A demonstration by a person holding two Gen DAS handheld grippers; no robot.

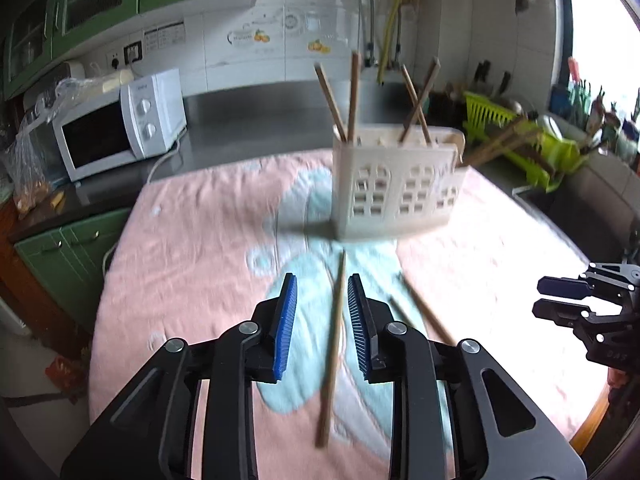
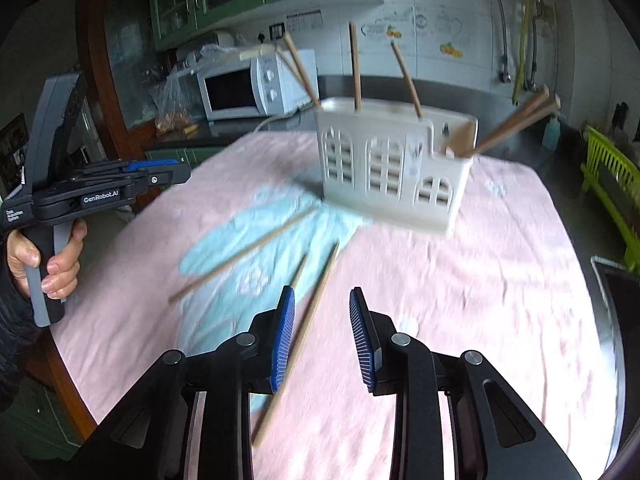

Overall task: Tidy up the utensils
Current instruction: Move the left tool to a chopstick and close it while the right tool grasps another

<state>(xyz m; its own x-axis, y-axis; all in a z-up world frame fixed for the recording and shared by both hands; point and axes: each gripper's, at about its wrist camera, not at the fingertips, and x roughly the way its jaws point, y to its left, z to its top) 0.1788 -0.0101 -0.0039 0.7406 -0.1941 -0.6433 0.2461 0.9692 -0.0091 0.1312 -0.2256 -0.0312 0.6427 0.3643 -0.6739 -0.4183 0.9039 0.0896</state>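
- left gripper (image 1: 322,286), black with blue ribbed pads: jaws released and spread above the cloth, grasping nothing; it also shows side-on at the left edge of the right wrist view (image 2: 160,174), held by the person's left hand (image 2: 44,264).
- long brown wooden chopstick (image 1: 334,344): lies flat on the cloth, in line with the gap between the left gripper's pads, touching neither; the same stick shows slanted in the right wrist view (image 2: 244,254).
- right gripper (image 2: 322,300), same build: jaws released and spread, grasping nothing; in the left wrist view it sits at the far right edge (image 1: 560,300).
- second brown wooden chopstick (image 2: 298,340): lies on the cloth, passing just beside the right gripper's left pad; whether it touches is unclear through blur.
- third, blurred brown chopstick (image 2: 300,270): lies near the second one, on the cloth.
- cream plastic utensil holder with window-shaped cut-outs (image 1: 396,188): stands upright on the cloth beyond both grippers (image 2: 394,168); several chopsticks stand tilted in its compartments, some leaning out of the lower side pocket (image 2: 516,122).
- pink towel cloth with a pale blue pattern (image 1: 192,248): covers the round table.
- white microwave oven (image 1: 120,124): stands on the dark counter behind the table.
- lime-green plastic dish rack (image 1: 532,140): stands at the right, near the holder.
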